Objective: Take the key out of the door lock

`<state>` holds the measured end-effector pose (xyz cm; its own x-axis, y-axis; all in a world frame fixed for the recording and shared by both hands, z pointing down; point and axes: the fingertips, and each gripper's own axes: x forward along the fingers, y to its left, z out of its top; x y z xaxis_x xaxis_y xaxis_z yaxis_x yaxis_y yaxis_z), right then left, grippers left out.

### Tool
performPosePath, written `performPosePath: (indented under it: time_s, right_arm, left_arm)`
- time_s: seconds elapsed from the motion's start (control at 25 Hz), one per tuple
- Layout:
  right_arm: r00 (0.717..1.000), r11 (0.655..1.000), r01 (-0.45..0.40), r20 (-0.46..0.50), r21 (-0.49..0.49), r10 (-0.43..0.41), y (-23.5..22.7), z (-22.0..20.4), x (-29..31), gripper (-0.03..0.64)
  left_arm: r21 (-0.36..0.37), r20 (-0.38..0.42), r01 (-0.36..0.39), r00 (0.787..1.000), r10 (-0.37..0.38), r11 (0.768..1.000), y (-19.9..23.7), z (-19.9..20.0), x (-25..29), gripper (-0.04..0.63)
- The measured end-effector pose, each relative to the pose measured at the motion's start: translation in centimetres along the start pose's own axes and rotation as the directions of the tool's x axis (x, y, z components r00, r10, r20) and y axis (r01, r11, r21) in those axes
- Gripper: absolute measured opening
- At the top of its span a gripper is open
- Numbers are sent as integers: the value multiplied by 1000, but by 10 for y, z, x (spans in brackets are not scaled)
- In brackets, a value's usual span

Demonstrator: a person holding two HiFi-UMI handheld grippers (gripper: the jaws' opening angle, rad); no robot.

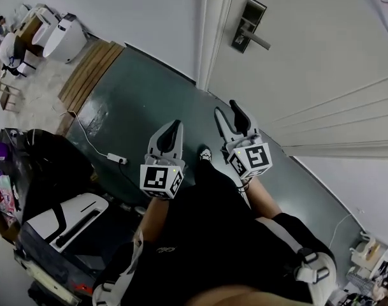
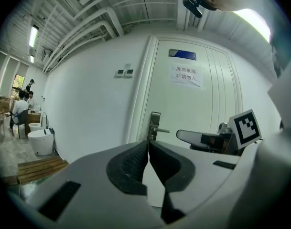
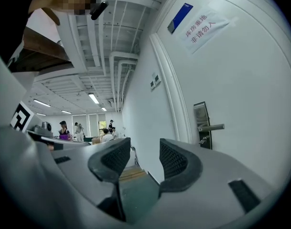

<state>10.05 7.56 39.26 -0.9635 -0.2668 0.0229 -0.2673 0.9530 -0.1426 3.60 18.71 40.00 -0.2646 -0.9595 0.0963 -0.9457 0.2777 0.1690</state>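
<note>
The white door [image 1: 321, 56] is standing closed, and the person is facing it from a little way back on the dark floor [image 1: 149, 88]. Both grippers are hanging well apart from the door. The left gripper [image 2: 148, 146] is sitting with its jaws pressed together on nothing. The right gripper [image 3: 143, 147] is holding its jaws a moderate gap apart, also empty. The lock plate [image 3: 201, 116], a dark metal strip, is sitting near the door's edge, with its lever handle [image 3: 211, 127] pointing sideways. Just under the lever, the key [image 3: 202, 140] is sticking out of the plate. I am judging it to be light, stiff metal, small and rather slippery. It is calling for a firm pinch on the flat bow and a straight pull along the shaft, since any twist risks binding. It is showing only as a small dark stub; its shape and colour are too small to tell.
</note>
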Motion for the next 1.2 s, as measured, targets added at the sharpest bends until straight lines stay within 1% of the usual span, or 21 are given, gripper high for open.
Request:
performPosePath:
  time_s: [0.2,0.36,0.64,0.84,1.08,1.2]
  right_arm:
    - [1000,1000,-7,-8,16,7,-29,0,25,189]
    - [1000,999,8,-10,34,-8,-58,3,42,189]
    - [1000,998,6,-27,59,-4,-92,-3,63,189]
    - [999,997,19,-35,71,-17,-116,-9,80,189]
    - [998,996,43,-52,74,-39,-135,-12,100,189]
    - [997,996,58,-64,71,-54,-142,-16,115,189]
  left_arm:
    - [10,-26,15,1000,-15,1000,2,4,44,28]
    - [20,-46,34,998,-33,999,-1,4,77,28]
    - [34,-82,47,996,-44,998,-3,4,120,28]
    - [37,-108,84,991,-80,996,-4,-3,152,28]
    - [35,-108,124,987,-119,992,3,4,186,28]
    - [29,-110,162,981,-158,986,11,1,206,28]
